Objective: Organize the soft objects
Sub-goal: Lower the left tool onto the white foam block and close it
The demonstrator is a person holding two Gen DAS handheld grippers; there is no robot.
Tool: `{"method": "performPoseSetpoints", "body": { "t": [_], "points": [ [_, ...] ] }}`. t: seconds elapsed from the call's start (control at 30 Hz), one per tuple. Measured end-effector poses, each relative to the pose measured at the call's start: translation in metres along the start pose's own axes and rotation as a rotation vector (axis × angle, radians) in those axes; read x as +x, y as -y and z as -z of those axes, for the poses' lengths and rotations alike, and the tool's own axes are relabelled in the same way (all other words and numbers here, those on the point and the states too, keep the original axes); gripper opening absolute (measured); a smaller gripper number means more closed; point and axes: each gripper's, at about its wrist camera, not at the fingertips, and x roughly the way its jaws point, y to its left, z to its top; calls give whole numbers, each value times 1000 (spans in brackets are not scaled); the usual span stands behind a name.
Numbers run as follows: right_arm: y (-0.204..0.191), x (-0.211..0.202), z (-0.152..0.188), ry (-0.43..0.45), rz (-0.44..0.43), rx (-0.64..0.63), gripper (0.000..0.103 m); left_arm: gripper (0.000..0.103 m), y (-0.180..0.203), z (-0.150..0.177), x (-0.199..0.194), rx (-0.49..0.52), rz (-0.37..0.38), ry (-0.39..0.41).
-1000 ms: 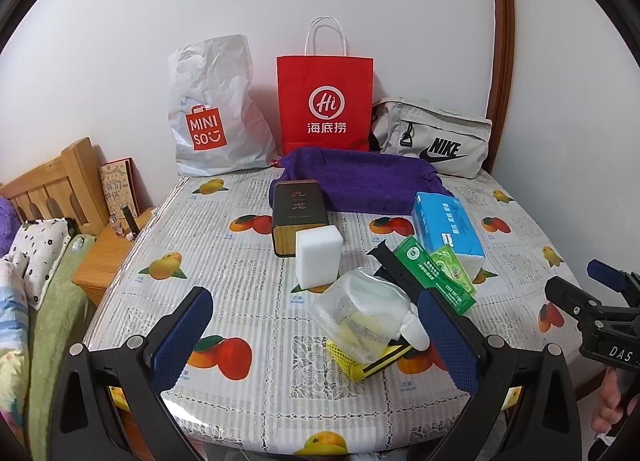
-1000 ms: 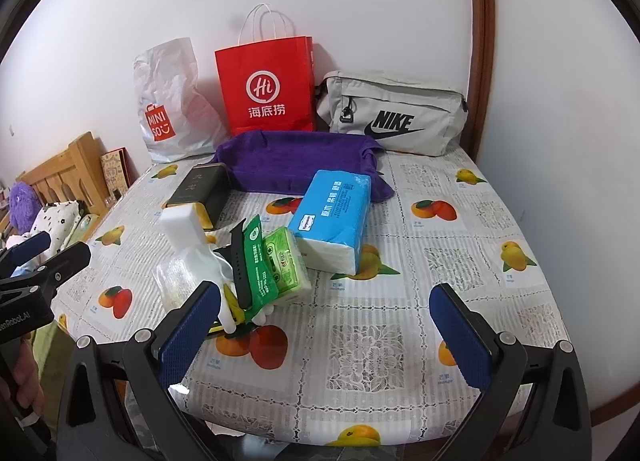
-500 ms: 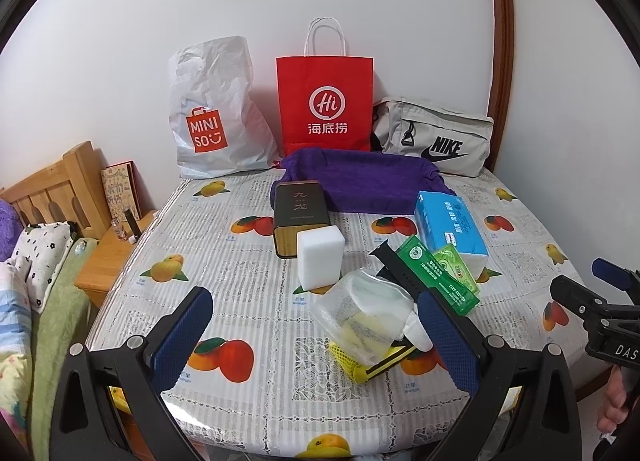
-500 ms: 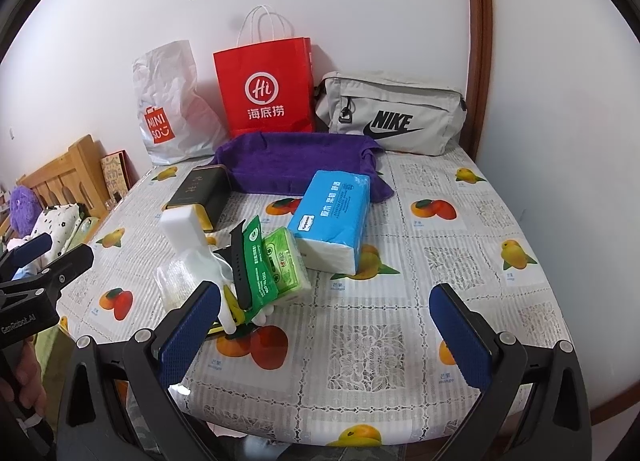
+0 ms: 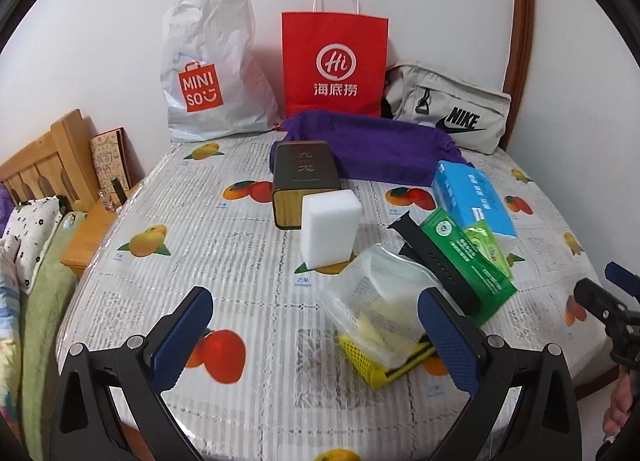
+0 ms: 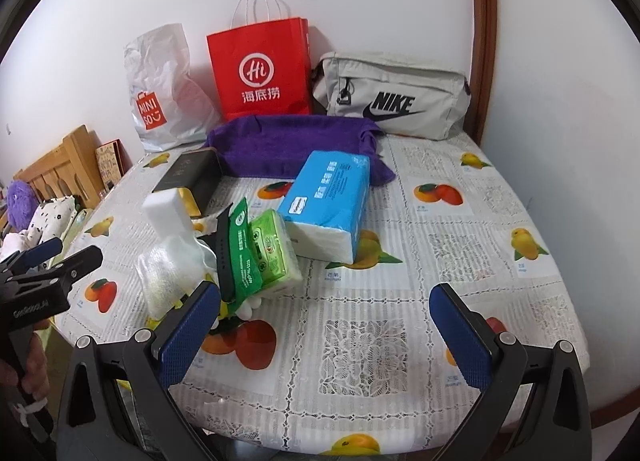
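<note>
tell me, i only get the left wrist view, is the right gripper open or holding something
Observer: The right wrist view shows the right gripper open, with nothing between its fingers, only bare tablecloth ahead of it.
Operator: ok whats hidden behind the green sachet
Observer: A thick green tissue pack. It lies flat right beside the blue tissue pack and seems to touch it.

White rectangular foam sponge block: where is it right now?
The white rectangular foam sponge block stands upright mid-table, directly in front of the dark rectangular tin box and behind the clear plastic bag.
</note>
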Motion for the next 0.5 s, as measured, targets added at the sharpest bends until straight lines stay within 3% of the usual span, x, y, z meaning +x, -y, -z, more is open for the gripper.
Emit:
{"method": "performPoseSetpoints", "body": {
  "t": [0.13, 0.5],
  "points": [
    [3, 16, 1, -12, -16, 7, 103, 103, 0, -6, 22, -3, 30, -35],
    [6, 50, 1, -50, -48, -3, 103, 103, 7, -26, 79, 4, -8, -51]
  ]
}}
